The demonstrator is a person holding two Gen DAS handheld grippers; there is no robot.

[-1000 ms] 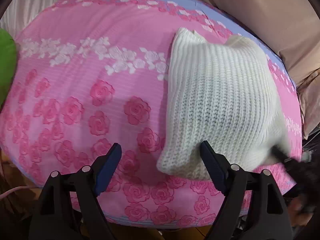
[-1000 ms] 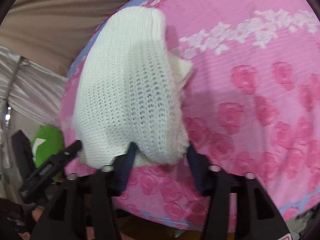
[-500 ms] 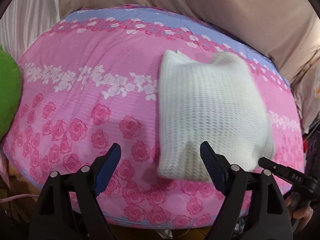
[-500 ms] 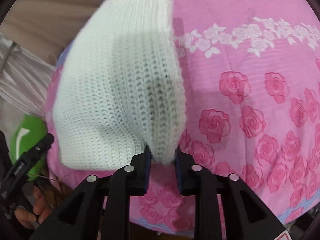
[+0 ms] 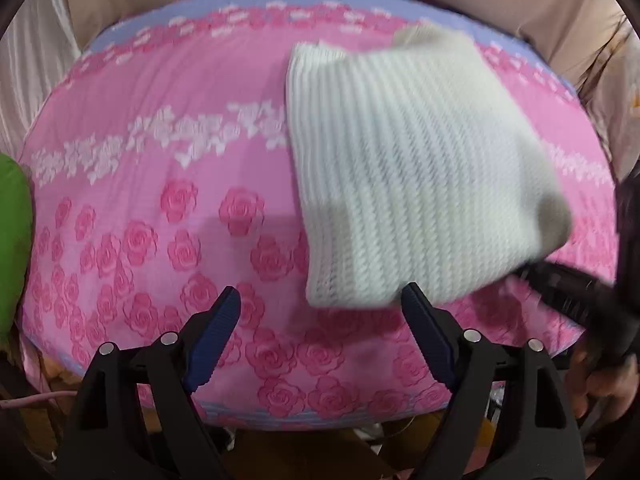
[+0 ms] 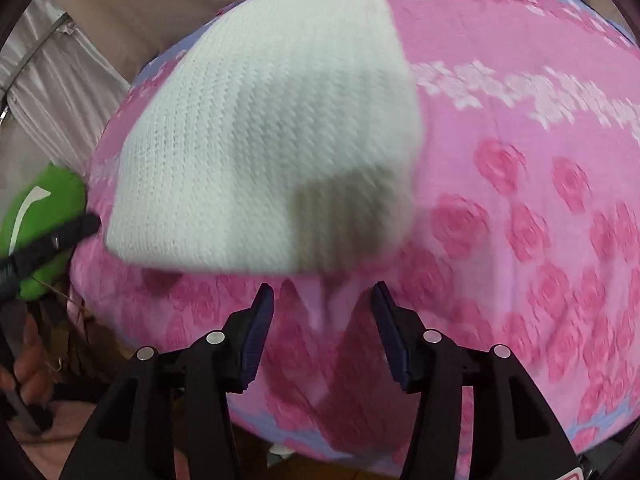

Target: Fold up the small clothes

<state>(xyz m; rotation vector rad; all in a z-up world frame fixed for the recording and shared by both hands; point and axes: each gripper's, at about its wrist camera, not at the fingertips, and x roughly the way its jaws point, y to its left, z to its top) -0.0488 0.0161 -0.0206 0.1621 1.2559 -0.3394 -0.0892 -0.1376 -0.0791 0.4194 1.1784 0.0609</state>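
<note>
both jaws apart, empty | right gripper (image 6: 322,330) just opening | knit (image 5: 408,184) flat | left view only: hand (image 5: 600,376)

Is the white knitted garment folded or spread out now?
Folded. The white knitted garment lies as a compact rectangle on the pink floral cover, with no sleeves spread out; neither gripper holds it.
</note>
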